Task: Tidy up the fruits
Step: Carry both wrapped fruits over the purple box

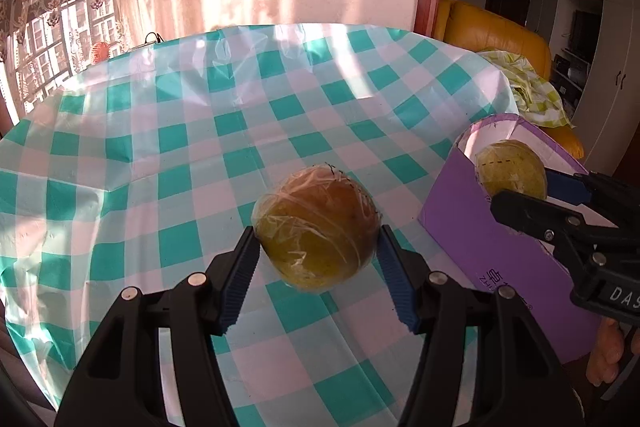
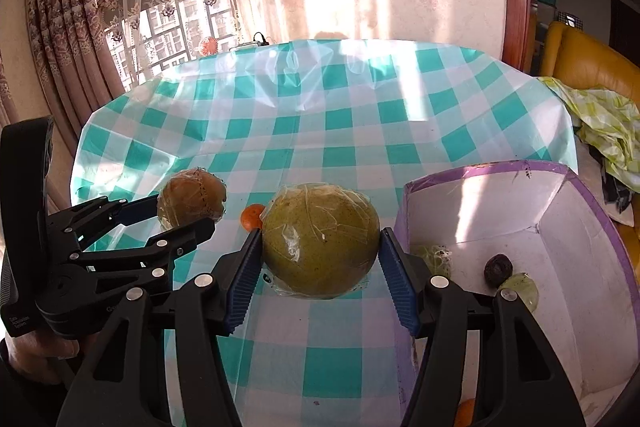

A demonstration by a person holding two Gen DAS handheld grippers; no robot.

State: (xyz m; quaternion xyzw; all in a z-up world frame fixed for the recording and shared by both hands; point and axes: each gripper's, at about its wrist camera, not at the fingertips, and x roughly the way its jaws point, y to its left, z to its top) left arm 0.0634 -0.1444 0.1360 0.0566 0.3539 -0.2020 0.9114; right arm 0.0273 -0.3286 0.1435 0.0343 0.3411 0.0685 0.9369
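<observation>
Left gripper (image 1: 318, 255): blue pads pinch a plastic-wrapped brownish-yellow fruit (image 1: 316, 227), held clear above the checked tablecloth (image 1: 180, 131). From the right wrist view this same gripper sits at 9 o'clock.

Small orange fruit (image 2: 252, 217) lies on the cloth between the two wrapped fruits, at about 11 o'clock of the right gripper's load.

Right gripper (image 2: 320, 259): pads pinch a larger plastic-wrapped green fruit (image 2: 320, 239), also off the cloth.

Purple box (image 2: 604, 227) at 3 o'clock, open top, white inside. On its floor: a dark round fruit (image 2: 498, 269), a pale green piece (image 2: 520, 287), another orange fruit (image 2: 466, 411) at the lower edge.

Yellow-green cloth (image 2: 600, 119) on an orange sofa (image 2: 592, 63), 2 o'clock.
</observation>
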